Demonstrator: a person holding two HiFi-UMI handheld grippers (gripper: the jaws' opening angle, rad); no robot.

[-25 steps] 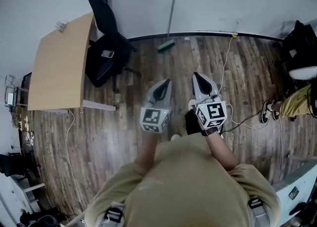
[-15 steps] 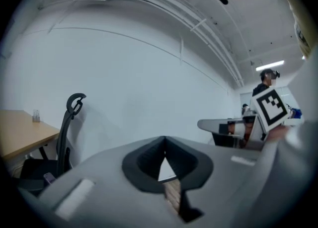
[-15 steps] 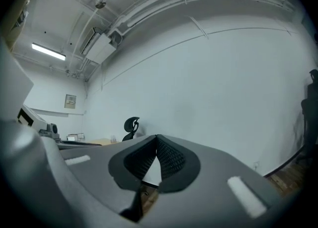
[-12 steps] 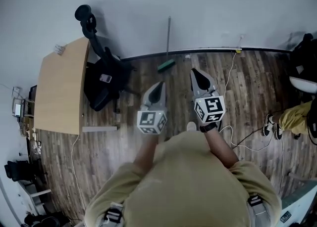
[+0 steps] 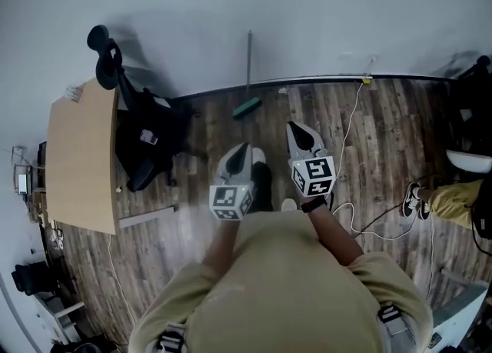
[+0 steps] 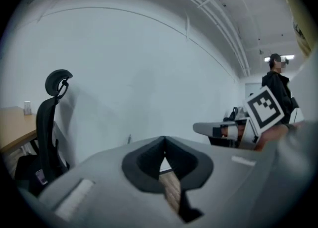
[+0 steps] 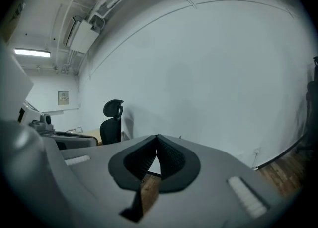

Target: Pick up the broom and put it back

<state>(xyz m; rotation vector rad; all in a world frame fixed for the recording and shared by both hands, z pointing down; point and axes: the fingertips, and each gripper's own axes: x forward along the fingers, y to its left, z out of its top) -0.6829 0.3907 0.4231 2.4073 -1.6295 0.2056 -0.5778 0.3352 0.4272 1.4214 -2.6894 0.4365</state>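
Broom [image 5: 248, 74] at upper centre of head view, leaning upright against wall, green head on floor by the skirting. Not yet touched. Left tongs [image 5: 243, 146] and right tongs [image 5: 294, 126] mid-frame, both fully closed, gripping nothing, well short of broom. Chair [image 5: 141, 140] and worktop [image 5: 77, 159] at left. Barely begun, by the look of it: reach, grasp, lift and put-back all left.

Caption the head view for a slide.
Shut, empty left gripper and right gripper face a green broom leaning on the white wall.
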